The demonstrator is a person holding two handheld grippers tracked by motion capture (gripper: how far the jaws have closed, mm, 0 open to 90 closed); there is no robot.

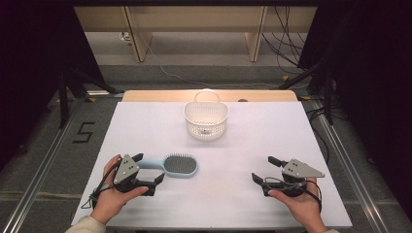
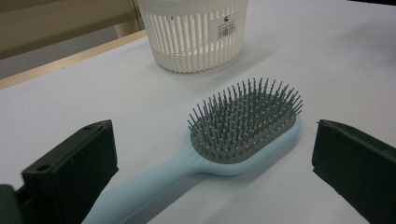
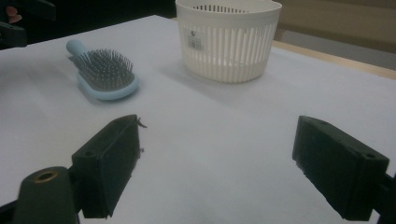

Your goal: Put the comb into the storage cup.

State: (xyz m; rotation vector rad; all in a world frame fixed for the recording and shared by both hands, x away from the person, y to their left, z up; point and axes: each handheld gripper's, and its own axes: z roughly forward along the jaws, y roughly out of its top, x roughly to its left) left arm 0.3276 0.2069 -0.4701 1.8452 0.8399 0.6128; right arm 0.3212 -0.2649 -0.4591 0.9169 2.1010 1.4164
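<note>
A light blue hairbrush (image 1: 174, 165) with grey bristles lies flat on the white table, bristles up, handle pointing left. My left gripper (image 1: 148, 169) is open at the handle's end, and the handle runs in between its jaws. In the left gripper view the hairbrush (image 2: 238, 135) lies between and just beyond the two black jaws, which do not press on it. A white slotted basket (image 1: 206, 119) stands upright at the table's back middle, also seen as the basket (image 2: 194, 32) and basket (image 3: 227, 37). My right gripper (image 1: 262, 168) rests open at the front right, nothing between its jaws.
The white table (image 1: 272, 136) has a wooden strip along its far edge. Metal rails run along the floor on both sides, and dark stands and cables sit beyond the table. In the right gripper view the hairbrush (image 3: 102, 74) lies far left.
</note>
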